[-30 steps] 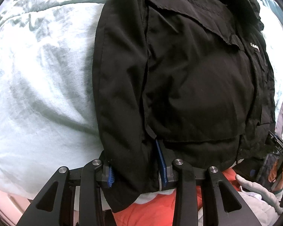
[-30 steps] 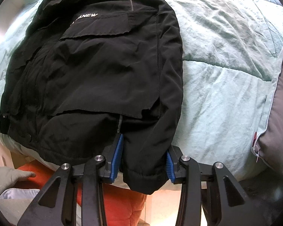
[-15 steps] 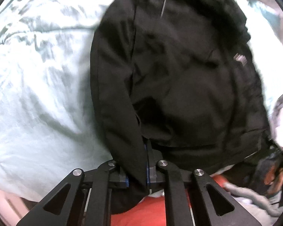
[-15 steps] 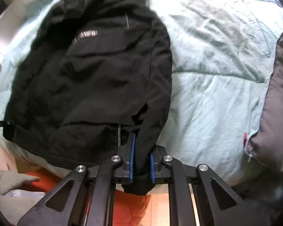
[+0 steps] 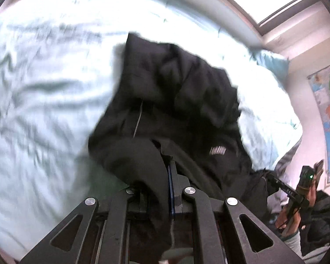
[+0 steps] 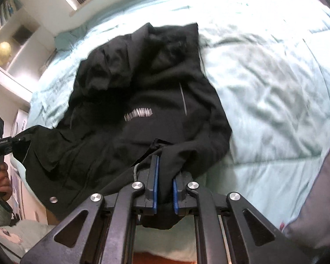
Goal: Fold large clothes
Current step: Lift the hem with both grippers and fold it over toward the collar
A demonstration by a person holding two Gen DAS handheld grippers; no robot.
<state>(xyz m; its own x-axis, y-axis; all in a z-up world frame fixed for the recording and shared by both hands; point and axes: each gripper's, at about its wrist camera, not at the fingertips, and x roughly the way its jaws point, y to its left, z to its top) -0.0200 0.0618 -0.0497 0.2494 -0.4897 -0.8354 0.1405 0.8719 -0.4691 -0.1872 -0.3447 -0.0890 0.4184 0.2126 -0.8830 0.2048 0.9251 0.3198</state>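
Jacket (image 6: 143,101) on pale quilt (image 6: 275,88), hem corners pinched by left gripper (image 5: 165,189) and right gripper (image 6: 165,189). Risk: thin bite slips, hem drops crooked. Left view blurred; grip depth probably shallow.

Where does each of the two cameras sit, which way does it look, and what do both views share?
Left wrist: sits on the left gripper, looks down over the black jacket and light blue duvet; at right, a hand with the right gripper.
Right wrist: sits on the right gripper, looks down at the same jacket; at left, a hand with the left gripper.
Shared: jacket, duvet; each gripper is shut on the jacket's near edge.
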